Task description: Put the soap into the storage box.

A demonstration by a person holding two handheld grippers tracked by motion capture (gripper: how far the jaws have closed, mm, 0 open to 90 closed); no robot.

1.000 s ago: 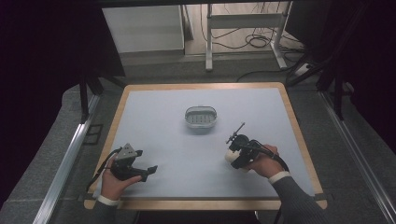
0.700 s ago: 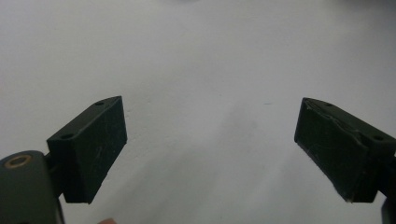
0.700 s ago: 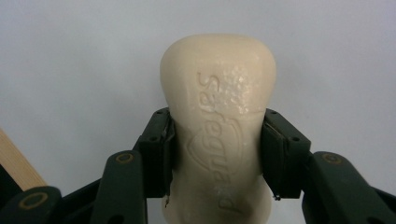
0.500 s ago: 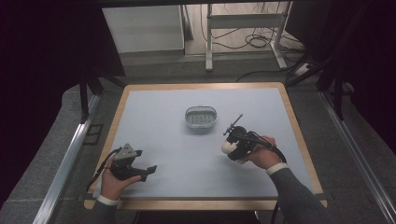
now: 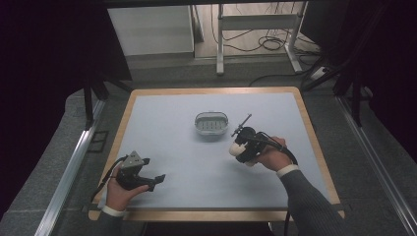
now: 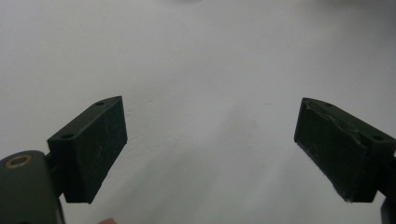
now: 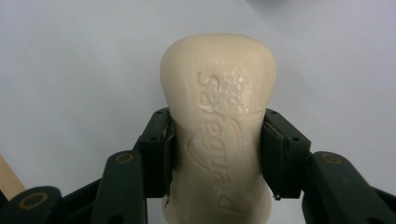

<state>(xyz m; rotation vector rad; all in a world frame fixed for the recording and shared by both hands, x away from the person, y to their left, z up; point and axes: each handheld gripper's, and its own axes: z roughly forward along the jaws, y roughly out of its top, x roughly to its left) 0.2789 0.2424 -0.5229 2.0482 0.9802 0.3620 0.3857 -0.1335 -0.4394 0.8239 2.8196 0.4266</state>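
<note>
my right tongs (image 7: 217,154) are clamped on the cream soap bar (image 7: 218,126), held above the worktop (image 5: 162,128) just short of the small soap dish (image 5: 211,124), which looks slotted. i should carry it level, centre it over the dish, then lower. left tongs (image 6: 210,149) rest apart, idle.

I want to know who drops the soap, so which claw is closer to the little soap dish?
Right. The right claw, shut on the soap bar, hangs just right of and below the soap dish in the high view. The left claw sits open, far off by the table's near left corner.
</note>
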